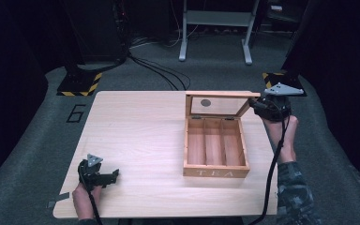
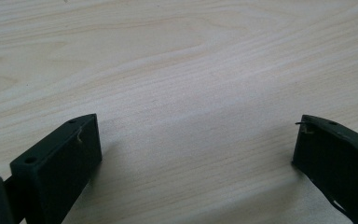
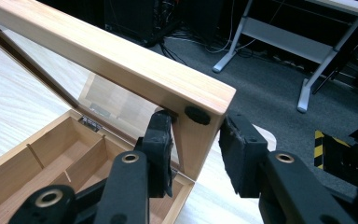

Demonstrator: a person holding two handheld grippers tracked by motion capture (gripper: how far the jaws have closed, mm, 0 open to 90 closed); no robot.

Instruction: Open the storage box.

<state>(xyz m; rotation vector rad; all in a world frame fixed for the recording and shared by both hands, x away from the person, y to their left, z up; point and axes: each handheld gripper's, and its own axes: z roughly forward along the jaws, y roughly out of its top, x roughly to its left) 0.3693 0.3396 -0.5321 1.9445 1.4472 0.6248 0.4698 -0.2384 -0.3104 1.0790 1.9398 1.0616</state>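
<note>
A wooden tea box point(image 1: 216, 150) sits on the right part of the table point(image 1: 136, 136), with the word TEA on its near side. Inside are three long spaces, side by side. Its lid point(image 1: 220, 104) stands up at the far side of the box — it has a wooden frame and a clear window.

The right gripper point(image 1: 268, 104) is at the far right corner of the lid. Its two black jaws are squeezed onto the side of the lid's frame point(image 3: 193, 135), one on each face, holding it.

The left gripper point(image 1: 104, 177) rests low at the near left of the table, well apart from the box. Its jaws stand wide apart — just bare table point(image 2: 191, 93) between them.
</note>
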